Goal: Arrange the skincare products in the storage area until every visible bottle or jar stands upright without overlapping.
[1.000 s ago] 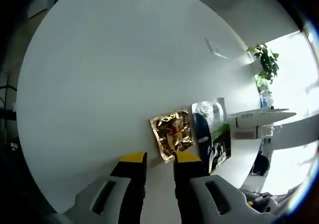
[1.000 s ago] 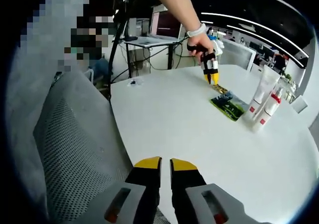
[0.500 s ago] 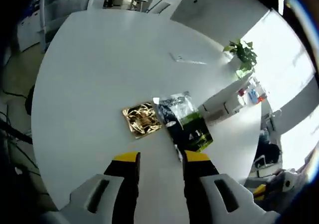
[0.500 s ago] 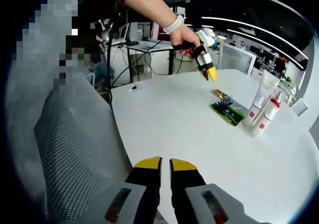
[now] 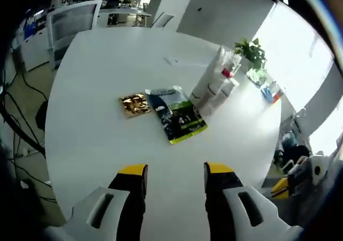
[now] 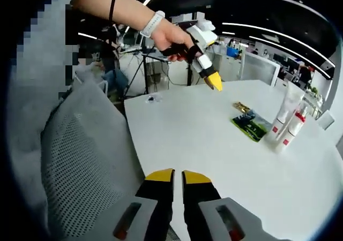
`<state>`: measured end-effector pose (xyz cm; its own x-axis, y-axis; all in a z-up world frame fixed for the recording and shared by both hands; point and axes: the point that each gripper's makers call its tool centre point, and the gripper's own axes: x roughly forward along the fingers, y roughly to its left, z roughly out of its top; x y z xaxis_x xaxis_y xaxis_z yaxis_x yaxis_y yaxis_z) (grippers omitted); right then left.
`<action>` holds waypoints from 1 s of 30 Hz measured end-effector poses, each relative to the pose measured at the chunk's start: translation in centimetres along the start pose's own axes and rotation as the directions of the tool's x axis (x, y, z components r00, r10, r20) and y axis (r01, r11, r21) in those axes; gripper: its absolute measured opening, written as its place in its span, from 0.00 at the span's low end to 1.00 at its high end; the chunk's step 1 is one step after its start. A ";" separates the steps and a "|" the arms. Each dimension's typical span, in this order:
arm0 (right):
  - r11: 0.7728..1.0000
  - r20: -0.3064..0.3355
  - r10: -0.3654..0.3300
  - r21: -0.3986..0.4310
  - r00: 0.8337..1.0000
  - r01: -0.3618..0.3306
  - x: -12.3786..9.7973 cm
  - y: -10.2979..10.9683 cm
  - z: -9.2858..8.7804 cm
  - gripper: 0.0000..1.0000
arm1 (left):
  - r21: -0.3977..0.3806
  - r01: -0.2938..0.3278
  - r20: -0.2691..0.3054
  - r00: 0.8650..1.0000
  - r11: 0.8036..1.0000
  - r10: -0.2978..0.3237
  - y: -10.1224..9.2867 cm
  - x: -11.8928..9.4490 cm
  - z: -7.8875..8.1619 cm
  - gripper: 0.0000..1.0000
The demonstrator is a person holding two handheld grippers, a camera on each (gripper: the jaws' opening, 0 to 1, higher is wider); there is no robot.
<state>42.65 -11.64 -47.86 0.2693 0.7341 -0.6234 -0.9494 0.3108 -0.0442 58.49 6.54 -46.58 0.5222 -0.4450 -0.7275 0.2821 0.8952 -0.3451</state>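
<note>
Your left gripper (image 5: 172,171) was spread and empty above the table (image 5: 102,144); right gripper (image 6: 177,175) pressed together, empty. Tubes (image 5: 214,83) stood upright near the far edge, sachets (image 5: 177,114) flat beside them. Looked nearly done.

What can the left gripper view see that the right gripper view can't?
Left gripper view: a potted plant by the bright window. Right gripper view: a mesh chair and the person's hand holding the left gripper in the air. Both: the white table, the gold packet, the green packet beside it, and the upright white tubes.
</note>
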 end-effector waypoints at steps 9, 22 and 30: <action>0.997 -0.017 -0.025 -0.075 1.000 0.023 -0.1 0.3 -0.3 0.00 | 0.005 -0.037 0.020 0.999 0.999 0.037 -0.8 -3.6 -3.6 0.53; 0.982 -0.007 -0.034 -0.186 0.999 0.032 -0.3 1.2 0.1 0.06 | 0.125 -0.103 -0.120 0.986 0.987 0.118 0.9 -6.7 -11.4 0.58; 0.975 -0.009 -0.043 -0.218 0.999 0.040 -0.2 1.3 0.1 0.08 | 0.212 -0.126 -0.190 0.968 0.969 0.167 2.0 -7.2 -13.9 0.62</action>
<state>41.42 -11.34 -47.67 0.3087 0.7143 -0.6280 -0.9501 0.2012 -0.2383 44.05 11.91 -50.28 0.3999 -0.2760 -0.8740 0.3782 0.9183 -0.1170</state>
